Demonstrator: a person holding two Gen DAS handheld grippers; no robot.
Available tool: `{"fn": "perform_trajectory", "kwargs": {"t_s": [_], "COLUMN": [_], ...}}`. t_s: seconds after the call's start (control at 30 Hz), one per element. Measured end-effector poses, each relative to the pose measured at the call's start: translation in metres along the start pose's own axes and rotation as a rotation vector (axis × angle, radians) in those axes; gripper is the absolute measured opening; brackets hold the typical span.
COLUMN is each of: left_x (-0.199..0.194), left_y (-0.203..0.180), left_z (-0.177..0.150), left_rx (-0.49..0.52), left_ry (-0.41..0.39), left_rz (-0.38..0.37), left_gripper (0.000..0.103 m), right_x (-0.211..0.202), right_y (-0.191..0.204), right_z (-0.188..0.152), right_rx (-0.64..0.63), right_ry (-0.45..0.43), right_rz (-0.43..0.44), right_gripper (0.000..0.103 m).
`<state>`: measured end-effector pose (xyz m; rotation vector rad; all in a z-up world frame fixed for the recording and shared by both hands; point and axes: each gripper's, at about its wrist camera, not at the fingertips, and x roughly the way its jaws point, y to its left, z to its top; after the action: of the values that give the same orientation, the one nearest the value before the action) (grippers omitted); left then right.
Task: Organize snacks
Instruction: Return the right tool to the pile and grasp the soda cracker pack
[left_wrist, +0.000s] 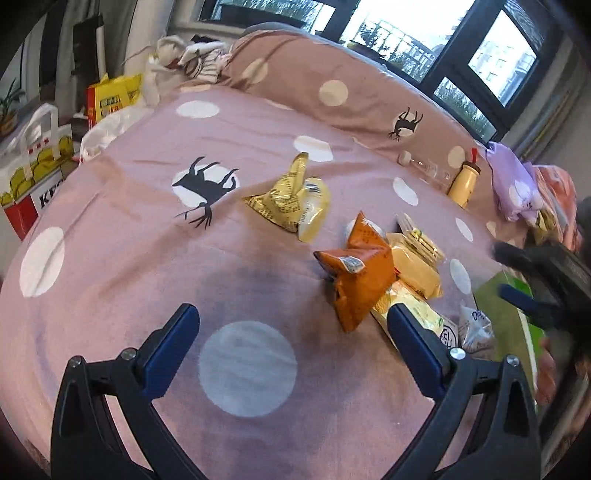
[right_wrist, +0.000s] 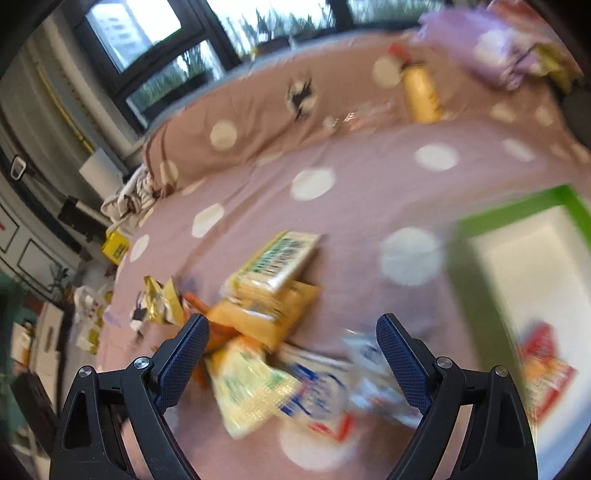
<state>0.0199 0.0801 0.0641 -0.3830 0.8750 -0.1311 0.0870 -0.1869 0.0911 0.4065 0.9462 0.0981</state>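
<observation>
Pink polka-dot bedspread (left_wrist: 129, 258) under dark-framed windows (left_wrist: 461, 48) carries snack packets (left_wrist: 354, 273); both hand-held grippers gape empty.

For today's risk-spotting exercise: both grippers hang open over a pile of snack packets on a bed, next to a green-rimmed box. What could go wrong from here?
1. The packets overlap: the orange packet lies on the yellow ones, so a grab may lift or drag more than one.
2. The right gripper view is motion-blurred, so it may well close off-target.
3. The soft bed cover gives under pressure, and the green-rimmed box might tip.
</observation>
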Motion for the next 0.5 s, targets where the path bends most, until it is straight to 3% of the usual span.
{"fn": "perform_trajectory", "kwargs": {"t_s": [0.1, 0.27, 0.37, 0.4, 0.43, 0.47, 0.5], "left_x": [0.0, 0.002, 0.004, 0.005, 0.005, 0.004, 0.004], "left_y": [0.005, 0.009, 0.013, 0.013, 0.013, 0.013, 0.013], "left_z": [0.005, 0.009, 0.01, 0.01, 0.009, 0.008, 0.008], "left_rx": [-0.007, -0.019, -0.028, -0.029, -0.029, -0.027, -0.026], "left_ry": [0.0, -0.004, 0.009, 0.014, 0.016, 0.017, 0.019], "left_rz": [0.003, 0.058, 0.052, 0.053, 0.056, 0.058, 0.059], "left_gripper": [0.102, 0.102, 0.102, 0.102, 0.102, 0.102, 0.102], "right_x": [0.047, 0.09, 0.105, 0.106, 0.107, 0.106, 0.102], "right_y": [0.009, 0.024, 0.022, 0.018, 0.016, 0.015, 0.014], "right_z": [0.027, 0.043, 0.039, 0.037, 0.035, 0.034, 0.032], "right_rx": [0.077, 0.079, 0.09, 0.106, 0.113, 0.099, 0.083], "right_ry": [0.118, 0.151, 0.183, 0.182, 0.18, 0.176, 0.159], "right_rz": [-0.004, -0.111, -0.137, -0.123, -0.113, -0.123, -0.133], "right_gripper": [0.092, 0.092, 0.091, 0.087, 0.069, 0.06, 0.058]}}
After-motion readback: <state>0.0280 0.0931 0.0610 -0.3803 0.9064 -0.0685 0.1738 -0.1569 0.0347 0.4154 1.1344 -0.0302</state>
